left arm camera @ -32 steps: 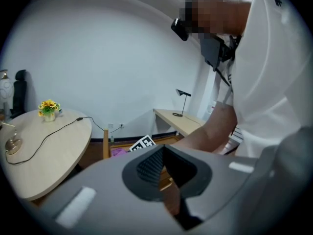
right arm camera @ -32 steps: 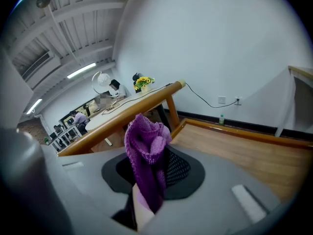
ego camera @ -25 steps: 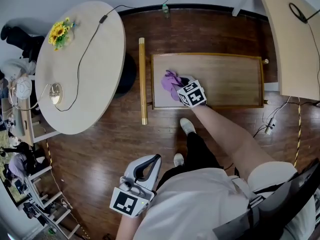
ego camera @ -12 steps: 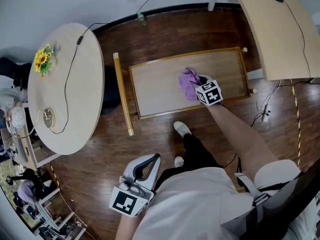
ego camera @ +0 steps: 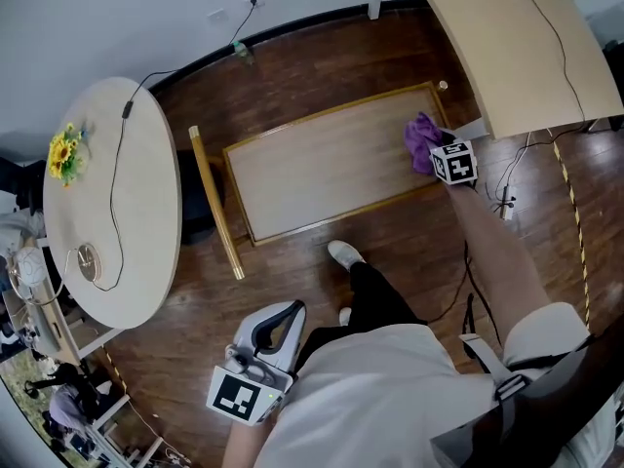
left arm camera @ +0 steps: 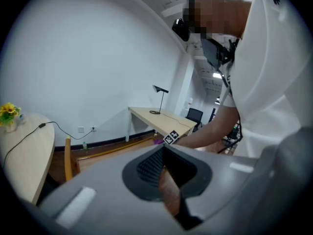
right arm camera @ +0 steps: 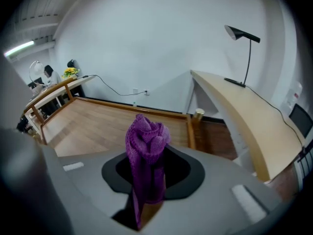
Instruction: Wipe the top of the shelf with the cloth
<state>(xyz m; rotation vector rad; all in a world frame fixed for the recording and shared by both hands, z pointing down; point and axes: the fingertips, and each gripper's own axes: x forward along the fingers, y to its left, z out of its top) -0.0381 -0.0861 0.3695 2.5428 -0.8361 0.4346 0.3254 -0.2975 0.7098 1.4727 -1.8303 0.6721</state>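
A purple cloth [ego camera: 422,141] is bunched at the right end of the low wooden shelf top [ego camera: 322,169]. My right gripper [ego camera: 439,156] is shut on the cloth, which stands up between the jaws in the right gripper view [right arm camera: 145,151]. The shelf top [right arm camera: 93,126] stretches away to the left there, with its raised rim and a brass knob [right arm camera: 198,113] at the corner. My left gripper [ego camera: 261,349] hangs low beside my body, away from the shelf. Its jaws are together with nothing between them [left arm camera: 168,180].
A round white table [ego camera: 107,213] with sunflowers [ego camera: 64,152] and a cable stands left of the shelf. A light desk [ego camera: 507,42] with a black lamp [right arm camera: 242,35] stands close to the shelf's right end. My feet [ego camera: 346,254] are on the wood floor before the shelf.
My right gripper has dragged the purple cloth along the shelf top from its left part to its right end. The left gripper stayed by my side.
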